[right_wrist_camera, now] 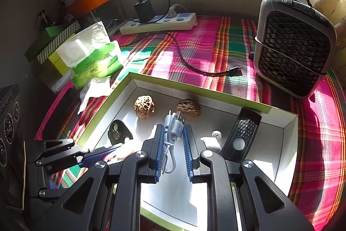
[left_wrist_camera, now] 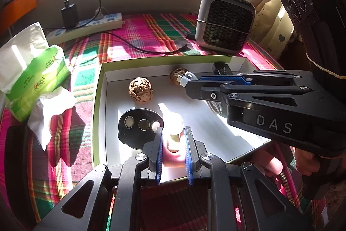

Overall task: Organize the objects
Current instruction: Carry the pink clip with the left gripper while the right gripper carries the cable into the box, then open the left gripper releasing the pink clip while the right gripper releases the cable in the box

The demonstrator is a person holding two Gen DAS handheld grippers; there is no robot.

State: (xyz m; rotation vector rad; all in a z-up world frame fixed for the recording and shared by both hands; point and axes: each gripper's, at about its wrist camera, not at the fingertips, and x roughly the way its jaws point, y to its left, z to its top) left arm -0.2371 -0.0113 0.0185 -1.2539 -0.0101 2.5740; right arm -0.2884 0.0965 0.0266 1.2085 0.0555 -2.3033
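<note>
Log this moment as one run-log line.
left gripper: shut on pink bottle | right gripper: shut on white USB cable | both over white tray | walnuts inside

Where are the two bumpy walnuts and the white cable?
Left walnut [right_wrist_camera: 144, 109], right wrist view, on its pitted front.
Right walnut [right_wrist_camera: 188, 107], right wrist view, on its wrinkled top.
White cable [right_wrist_camera: 172, 129], right wrist view, on the bundle between the right gripper's fingers.

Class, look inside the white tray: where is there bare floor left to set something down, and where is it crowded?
Bare floor lies along the near edge of the tray, below the black remote. The far left is crowded: two walnuts and the black coin holder.
</note>
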